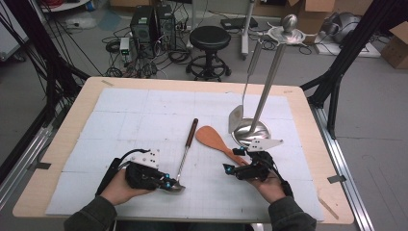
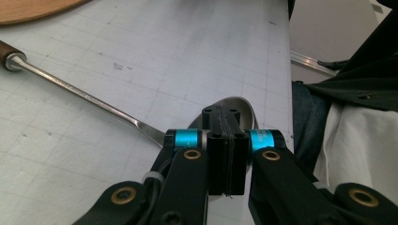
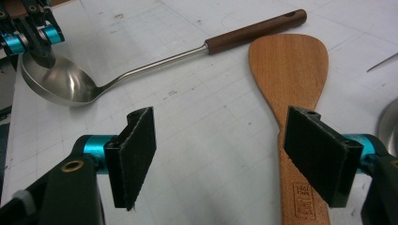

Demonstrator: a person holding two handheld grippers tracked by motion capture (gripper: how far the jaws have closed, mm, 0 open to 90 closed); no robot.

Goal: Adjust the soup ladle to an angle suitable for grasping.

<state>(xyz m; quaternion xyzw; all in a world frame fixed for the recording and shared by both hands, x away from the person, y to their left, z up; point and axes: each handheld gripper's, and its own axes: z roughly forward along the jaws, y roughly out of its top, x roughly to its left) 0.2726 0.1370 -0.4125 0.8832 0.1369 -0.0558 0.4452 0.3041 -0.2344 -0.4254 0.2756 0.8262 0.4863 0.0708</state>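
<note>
Lower centre of the high view: left tongs (image 1: 169, 183) clamped shut on the steel ladle's (image 1: 182, 162) slick, thin bowl rim; right tongs (image 1: 234, 166) gaped wide over the light, rigid wooden spatula (image 1: 215, 140) on the bench (image 1: 144, 110).

spoon (image 2: 225, 105) bowl mostly behind jaws, spatula (image 3: 293, 93) handle cropped (bottom edge)
</note>
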